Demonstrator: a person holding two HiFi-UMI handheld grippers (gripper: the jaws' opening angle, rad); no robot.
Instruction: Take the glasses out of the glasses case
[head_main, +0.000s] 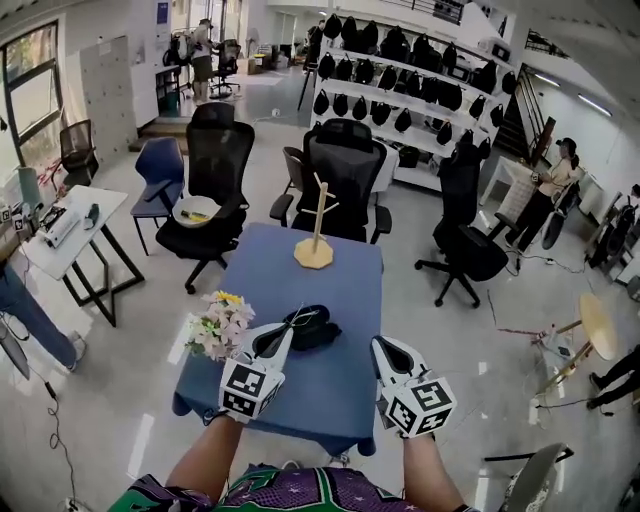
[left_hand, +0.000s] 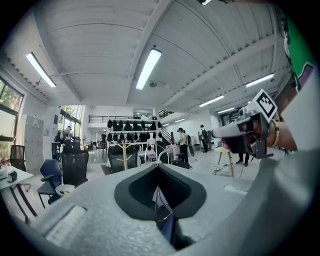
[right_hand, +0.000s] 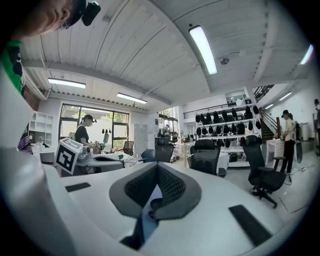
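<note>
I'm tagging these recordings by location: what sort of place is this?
Probably an open-plan office or lab space. Black office chairs stand beyond a blue-covered table, long white shelves carry rows of black items, and a white desk stands at the left.

Table: a blue-clothed table (head_main: 340, 400) is standing mid-floor.
Flowers: a bouquet (head_main: 221, 326) is lying at the table's left edge, with pale blooms and one yellow.
Wooden stand (head_main: 316, 243): standing upright near the table's far edge, pegs branching off its post.
Chairs: black office chairs (head_main: 345, 175) are crowding behind the table; a blue chair (head_main: 160, 170) is sitting further left.
Bowl: a white bowl (head_main: 196, 210) is resting on the left black chair's seat.
Shelving (head_main: 400, 75): carrying rows of black items, too small to identify.
Side table (head_main: 75, 235): white, standing at far left.
People: one person (head_main: 545, 190) is standing at right.
</note>
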